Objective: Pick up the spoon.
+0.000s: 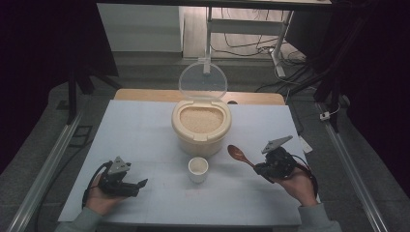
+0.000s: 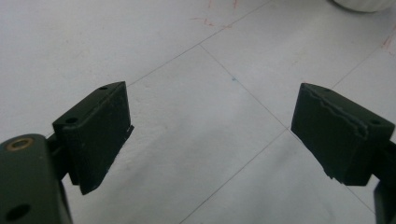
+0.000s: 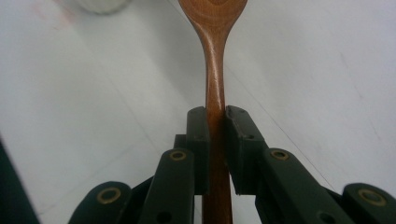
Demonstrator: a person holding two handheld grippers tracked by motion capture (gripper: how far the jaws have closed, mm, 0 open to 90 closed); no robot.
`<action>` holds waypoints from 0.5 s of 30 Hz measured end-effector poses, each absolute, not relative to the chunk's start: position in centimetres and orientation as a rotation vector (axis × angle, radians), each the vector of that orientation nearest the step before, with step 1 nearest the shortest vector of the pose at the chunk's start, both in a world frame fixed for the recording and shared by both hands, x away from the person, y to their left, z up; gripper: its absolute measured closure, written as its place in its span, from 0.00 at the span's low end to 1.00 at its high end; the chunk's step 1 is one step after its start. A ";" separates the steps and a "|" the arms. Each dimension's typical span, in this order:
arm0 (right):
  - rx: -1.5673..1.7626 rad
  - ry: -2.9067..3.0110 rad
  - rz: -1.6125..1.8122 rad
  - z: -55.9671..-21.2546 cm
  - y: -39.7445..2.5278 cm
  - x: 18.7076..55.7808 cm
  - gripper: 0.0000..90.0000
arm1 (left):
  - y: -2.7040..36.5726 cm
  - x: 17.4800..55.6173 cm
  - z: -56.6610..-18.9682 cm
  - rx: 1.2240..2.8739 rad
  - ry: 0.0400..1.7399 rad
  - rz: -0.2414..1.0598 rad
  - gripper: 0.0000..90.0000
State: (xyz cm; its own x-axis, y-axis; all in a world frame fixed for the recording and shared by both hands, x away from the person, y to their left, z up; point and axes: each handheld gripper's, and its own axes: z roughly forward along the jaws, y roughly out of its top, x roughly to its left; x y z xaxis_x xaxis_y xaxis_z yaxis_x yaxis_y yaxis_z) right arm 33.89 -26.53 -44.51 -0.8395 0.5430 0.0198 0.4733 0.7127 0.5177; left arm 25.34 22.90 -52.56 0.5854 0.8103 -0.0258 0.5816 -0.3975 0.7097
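My right gripper [image 1: 265, 170] clamps wooden spoon [image 1: 238, 154] by handle, bowl pointing toward 10 o'clock, at 3 o'clock of small cup [image 1: 198, 169]. My left gripper [image 1: 138, 186] rests wide, empty, at 8 o'clock of cup. Step, as I judge: spoon grasped, scooping next; calls for swing to open rice container [image 1: 201, 126] at 12 o'clock. Right gripper view shows pads [image 3: 198, 135] pinching handle; high view shows raised lid [image 1: 203, 80].
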 end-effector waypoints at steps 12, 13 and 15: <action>0.702 2.840 0.904 -43.5 -24.5 32.7 0.89 | 22.9 25.4 -52.6 2.127 1.100 0.425 0.13; 0.690 2.846 0.908 -43.5 -24.4 32.7 0.89 | 22.9 25.4 -52.6 2.128 1.101 0.426 0.13; 0.678 2.852 0.916 -43.5 -24.0 32.5 0.89 | 22.9 25.4 -52.6 2.129 1.101 0.426 0.13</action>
